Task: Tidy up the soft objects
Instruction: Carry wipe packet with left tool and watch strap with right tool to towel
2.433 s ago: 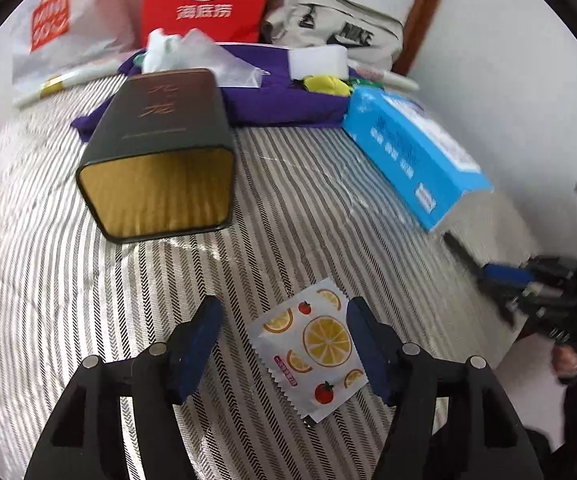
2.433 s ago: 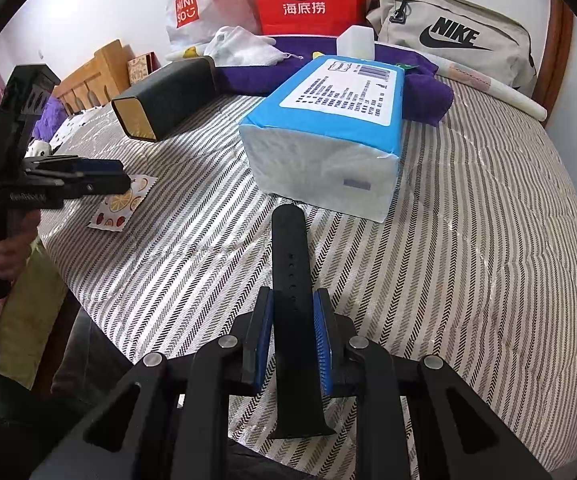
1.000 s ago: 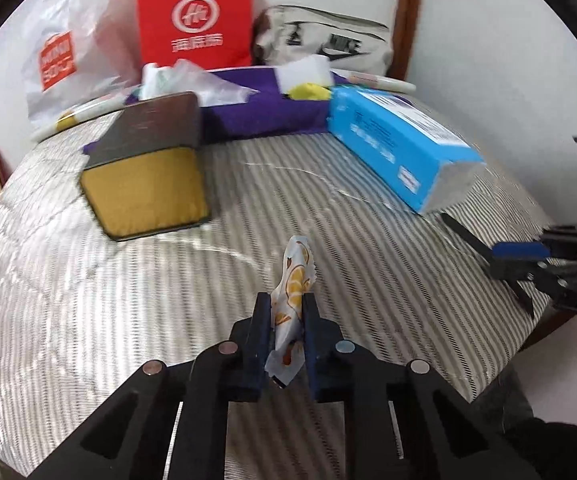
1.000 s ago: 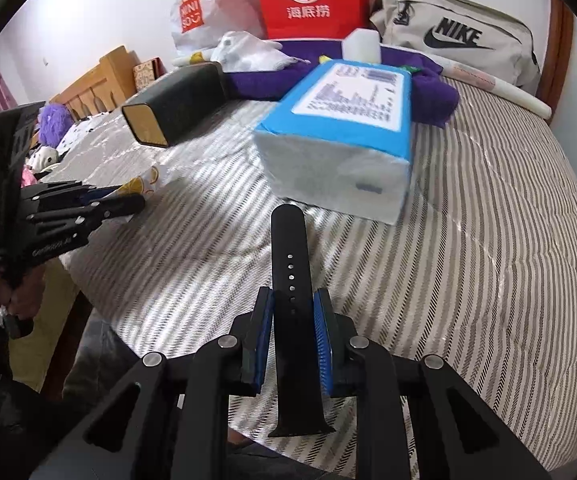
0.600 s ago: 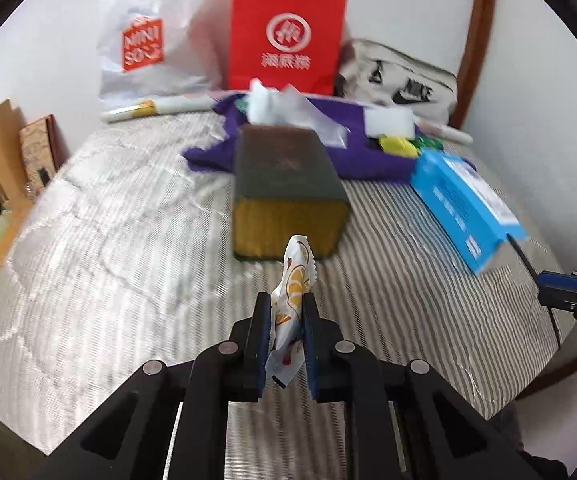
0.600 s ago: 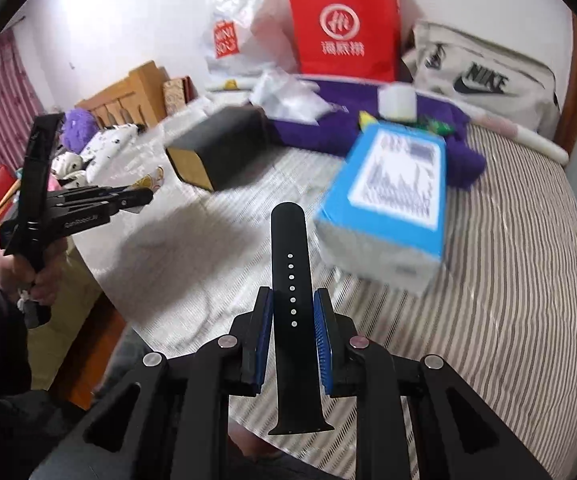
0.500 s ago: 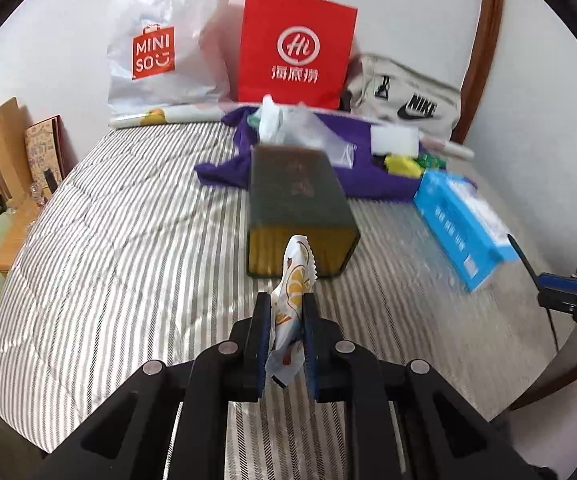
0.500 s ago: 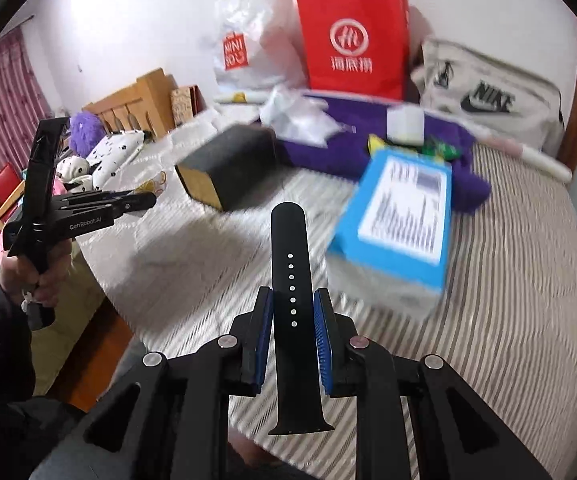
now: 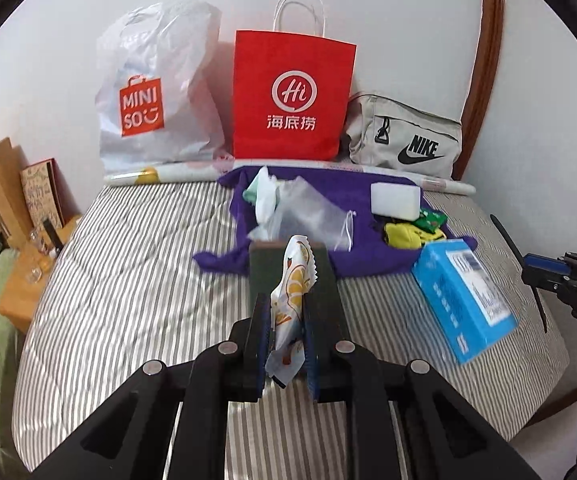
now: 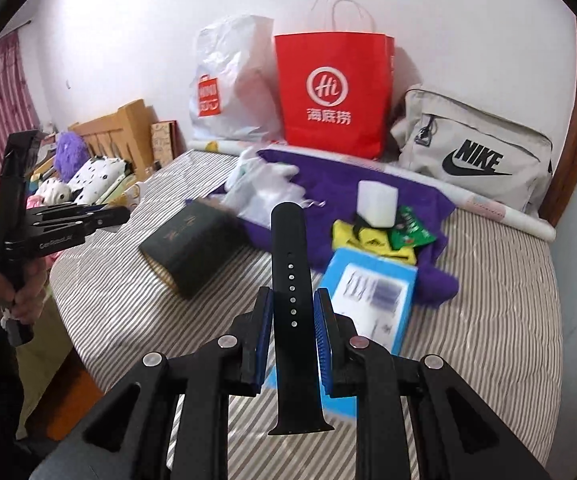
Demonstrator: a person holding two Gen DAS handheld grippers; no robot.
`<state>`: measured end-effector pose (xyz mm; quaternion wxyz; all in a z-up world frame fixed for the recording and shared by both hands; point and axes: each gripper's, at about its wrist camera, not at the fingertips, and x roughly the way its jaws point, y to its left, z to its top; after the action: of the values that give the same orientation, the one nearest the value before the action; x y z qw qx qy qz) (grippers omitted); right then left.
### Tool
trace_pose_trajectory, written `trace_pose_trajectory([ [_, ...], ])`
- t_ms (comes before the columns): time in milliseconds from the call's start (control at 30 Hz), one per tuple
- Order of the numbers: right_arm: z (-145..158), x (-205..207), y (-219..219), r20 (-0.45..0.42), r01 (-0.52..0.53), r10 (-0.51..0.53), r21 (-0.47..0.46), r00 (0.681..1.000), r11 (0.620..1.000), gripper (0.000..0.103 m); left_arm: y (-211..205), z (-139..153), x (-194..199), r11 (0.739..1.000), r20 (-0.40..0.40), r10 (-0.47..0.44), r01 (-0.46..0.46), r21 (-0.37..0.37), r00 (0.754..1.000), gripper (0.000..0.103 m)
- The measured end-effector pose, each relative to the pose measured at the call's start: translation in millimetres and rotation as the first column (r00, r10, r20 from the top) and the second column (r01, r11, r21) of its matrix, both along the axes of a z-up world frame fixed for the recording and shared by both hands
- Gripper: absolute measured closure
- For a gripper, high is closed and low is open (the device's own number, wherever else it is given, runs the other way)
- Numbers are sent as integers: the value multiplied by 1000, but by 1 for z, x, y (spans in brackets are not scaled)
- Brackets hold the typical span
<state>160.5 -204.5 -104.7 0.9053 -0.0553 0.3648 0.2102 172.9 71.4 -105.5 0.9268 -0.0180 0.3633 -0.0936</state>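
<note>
My left gripper (image 9: 284,316) is shut on a white sachet printed with orange slices (image 9: 293,280), held upright above the striped bed (image 9: 128,280). My right gripper (image 10: 293,312) is shut on a black watch strap (image 10: 290,280), also held up over the bed. The left gripper also shows in the right wrist view (image 10: 88,216) at the left. The right gripper shows at the right edge of the left wrist view (image 9: 544,268). A purple cloth (image 9: 352,200) at the back holds a white sponge (image 9: 395,199), yellow and green items (image 9: 412,234) and a clear plastic bag (image 9: 304,208).
A dark box (image 10: 192,250) and a blue tissue pack (image 10: 372,292) lie mid-bed. A red paper bag (image 9: 292,96), a white Miniso bag (image 9: 156,92) and a grey Nike bag (image 9: 404,136) stand against the wall. A bedside table (image 9: 32,272) is on the left.
Both grippers have risen and drawn back from the bed, each still holding its item. The bags at the wall have come into fuller view.
</note>
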Motion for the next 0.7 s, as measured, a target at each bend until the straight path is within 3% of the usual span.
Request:
trace_pose_trajectory([
  [700, -4, 133, -24, -15, 169, -170, -12, 985, 985, 82, -33, -4, 124, 998, -99, -70, 69, -15, 993, 88],
])
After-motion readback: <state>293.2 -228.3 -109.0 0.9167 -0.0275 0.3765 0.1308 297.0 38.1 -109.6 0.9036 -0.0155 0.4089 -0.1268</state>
